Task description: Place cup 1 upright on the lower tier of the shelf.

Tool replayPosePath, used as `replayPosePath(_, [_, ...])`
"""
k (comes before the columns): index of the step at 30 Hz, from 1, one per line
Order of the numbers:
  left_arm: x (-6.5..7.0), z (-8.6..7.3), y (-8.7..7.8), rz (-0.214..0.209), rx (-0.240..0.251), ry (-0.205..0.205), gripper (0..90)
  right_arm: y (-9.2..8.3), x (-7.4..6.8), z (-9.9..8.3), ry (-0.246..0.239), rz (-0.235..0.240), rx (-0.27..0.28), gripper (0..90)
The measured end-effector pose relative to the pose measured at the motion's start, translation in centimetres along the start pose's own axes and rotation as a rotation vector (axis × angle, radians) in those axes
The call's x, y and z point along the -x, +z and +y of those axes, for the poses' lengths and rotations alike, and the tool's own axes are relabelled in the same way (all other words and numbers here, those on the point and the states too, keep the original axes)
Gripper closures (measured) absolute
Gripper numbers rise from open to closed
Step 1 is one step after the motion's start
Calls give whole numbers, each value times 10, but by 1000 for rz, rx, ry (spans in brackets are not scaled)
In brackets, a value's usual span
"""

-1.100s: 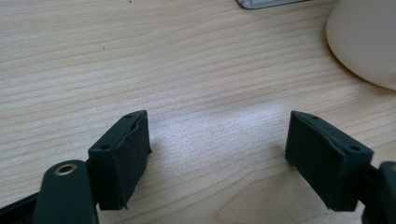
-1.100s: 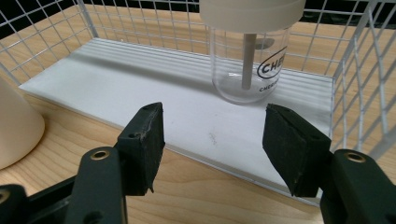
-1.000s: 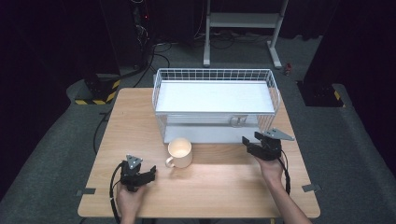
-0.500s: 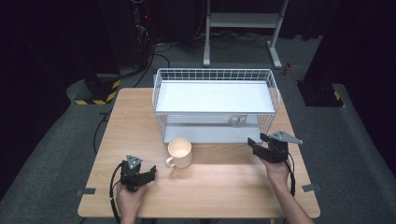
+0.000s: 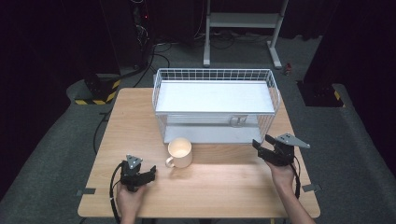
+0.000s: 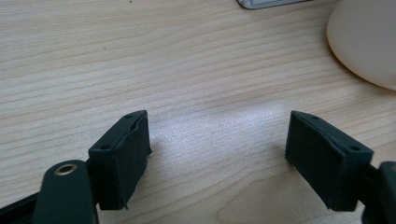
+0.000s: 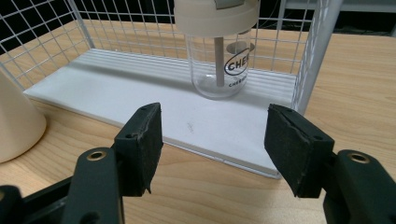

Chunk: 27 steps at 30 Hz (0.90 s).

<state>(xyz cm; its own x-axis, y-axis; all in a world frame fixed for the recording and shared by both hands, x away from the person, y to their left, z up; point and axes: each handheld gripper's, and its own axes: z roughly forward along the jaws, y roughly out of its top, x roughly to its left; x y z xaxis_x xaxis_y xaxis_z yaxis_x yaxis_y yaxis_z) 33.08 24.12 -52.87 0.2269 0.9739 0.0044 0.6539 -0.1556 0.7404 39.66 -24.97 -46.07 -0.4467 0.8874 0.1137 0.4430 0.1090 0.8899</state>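
While my left gripper (image 5: pixel 150 174) and right gripper (image 5: pixel 259 148) gape empty, I count one wooden table (image 5: pixel 140 116) in a dark room, one wire rack (image 5: pixel 275 95), one mug (image 5: pixel 180 151), one clear bottle (image 7: pixel 219 60).

Wooden counter (image 5: pixel 140 116) in front of me, pale grain, bare along near edge. Grey tape patch (image 5: pixel 85 192) at its near left corner, second tape patch (image 5: pixel 310 187) at near right corner. Grey carpet floor (image 5: pixel 56 154) all around. White metal stand (image 5: pixel 243 21) on floor beyond counter's far side. Black cables (image 5: pixel 154 51) trailing left of stand. Yellow-black striped block (image 5: pixel 95 91) on floor off far left corner, similar striped block (image 5: pixel 322 93) off far right. Background dark, contents unclear.
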Motion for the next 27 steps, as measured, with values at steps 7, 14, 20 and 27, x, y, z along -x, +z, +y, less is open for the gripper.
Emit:
replayPosePath(7, [0,0,0,0,0,0,221,-6,3,-3,3,4,7,367])
replayPosePath(14, [0,0,0,0,0,0,221,-13,4,-6,3,4,10,364])
replayPosePath(20, [0,0,0,1,1,-1,221,-20,6,-11,7,8,7,362])
replayPosePath(27, [0,0,0,1,0,0,221,-24,8,-19,7,9,-2,358])
